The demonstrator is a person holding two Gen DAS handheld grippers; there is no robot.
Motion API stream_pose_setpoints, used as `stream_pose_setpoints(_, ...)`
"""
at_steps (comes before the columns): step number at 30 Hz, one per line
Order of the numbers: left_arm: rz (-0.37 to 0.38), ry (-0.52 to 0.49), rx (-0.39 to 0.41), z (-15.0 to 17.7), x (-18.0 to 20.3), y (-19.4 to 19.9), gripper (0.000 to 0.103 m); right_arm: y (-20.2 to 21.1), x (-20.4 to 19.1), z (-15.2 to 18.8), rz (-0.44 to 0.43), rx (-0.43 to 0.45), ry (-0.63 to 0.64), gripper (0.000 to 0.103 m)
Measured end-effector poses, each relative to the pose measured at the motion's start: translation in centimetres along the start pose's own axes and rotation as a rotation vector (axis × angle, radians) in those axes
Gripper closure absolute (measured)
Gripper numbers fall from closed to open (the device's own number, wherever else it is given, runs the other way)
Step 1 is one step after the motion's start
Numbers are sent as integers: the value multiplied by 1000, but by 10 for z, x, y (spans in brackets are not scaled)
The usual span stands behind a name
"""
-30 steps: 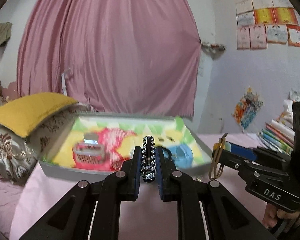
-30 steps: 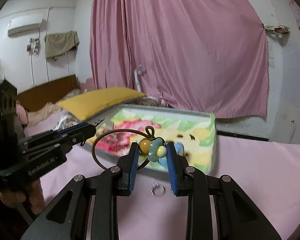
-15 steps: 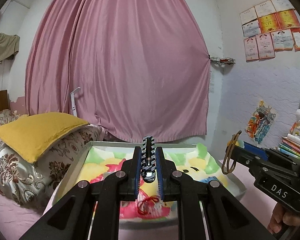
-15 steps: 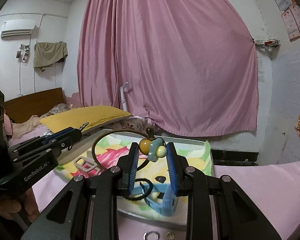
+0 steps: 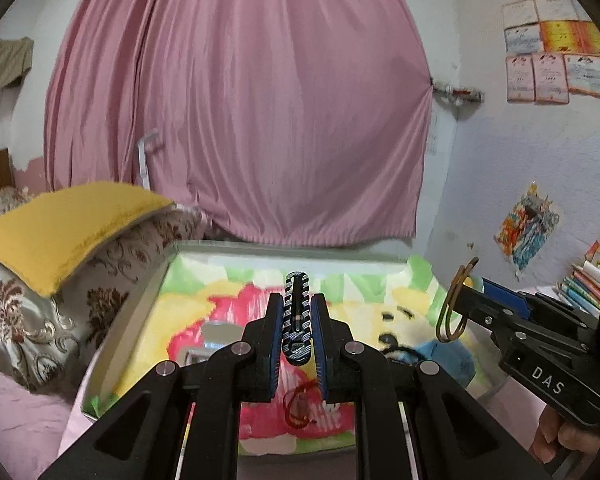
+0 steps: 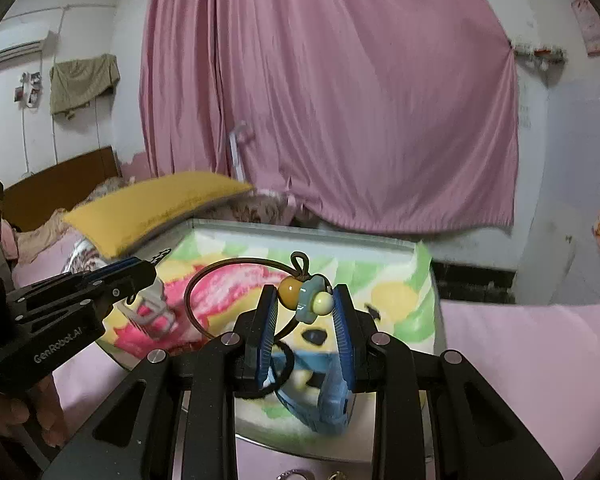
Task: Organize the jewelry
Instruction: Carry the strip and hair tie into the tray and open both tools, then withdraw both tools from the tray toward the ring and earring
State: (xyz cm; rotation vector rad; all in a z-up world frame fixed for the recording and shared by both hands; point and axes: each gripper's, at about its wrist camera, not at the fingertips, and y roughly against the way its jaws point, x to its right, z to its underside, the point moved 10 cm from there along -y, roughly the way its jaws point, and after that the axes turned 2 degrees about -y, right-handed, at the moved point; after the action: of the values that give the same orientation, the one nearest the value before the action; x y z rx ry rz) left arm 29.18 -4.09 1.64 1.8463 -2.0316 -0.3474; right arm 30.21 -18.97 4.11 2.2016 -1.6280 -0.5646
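The bed [image 6: 540, 360], spread with a pink sheet, fills the lower field, and on it at twelve o'clock from both claws sits the tray [image 5: 260, 246], a shallow grey-rimmed box lined with a bright cartoon-print cloth, where the jewelry is evidently being gathered. Already lying in it are a blue watch strap [image 6: 328, 404] at the near edge, a pale hair claw clip [image 6: 152, 312] at about ten o'clock in the right view, a black hair tie [image 6: 282, 368] and a small red cord [image 5: 298, 404]. The left claw [image 5: 296, 320] is narrowed onto a striped black-and-white hair clip [image 5: 297, 312], which stands upright between the pads, above the tray's middle. The right claw [image 6: 304, 304] is closed on the bead cluster of a brown elastic hair tie [image 6: 236, 268], whose loop arcs out toward ten o'clock. The clip looks stiff, light and smooth, so a pinch across its flat sides suits it; a skewed grip could let it swivel. The tie looks soft and springy, its loop liable to flop or snag, so the firm beads seem the best hold.
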Motion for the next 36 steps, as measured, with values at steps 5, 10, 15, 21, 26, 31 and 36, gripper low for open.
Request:
stream_pose_setpoints(5, 46, 8, -96, 15, 2, -12, 90, -16, 4, 16, -37, -82, -27, 78)
stream_pose_setpoints(10, 85, 10, -152, 24, 7, -20, 90, -26, 4, 24, -27, -121, -26, 78)
stream_pose_setpoints(15, 99, 37, -216, 32, 5, -29, 90, -33, 4, 30, -26, -155, -19, 78)
stream_pose_setpoints(21, 115, 50, -290, 44, 6, -40, 90, -37, 3, 31, -27, -169, -17, 78)
stream_pose_setpoints(26, 118, 56, -318, 49, 6, -44, 90, -36, 3, 31, -27, -166, -20, 78)
stream_pose_setpoints(31, 115, 79, -314, 49, 1, -43, 90, -35, 1, 31, -38, -159, -28, 73)
stream_pose_setpoints(36, 104, 89, -287, 45, -2, -39, 89, -29, 1, 30, -37, -132, -29, 72)
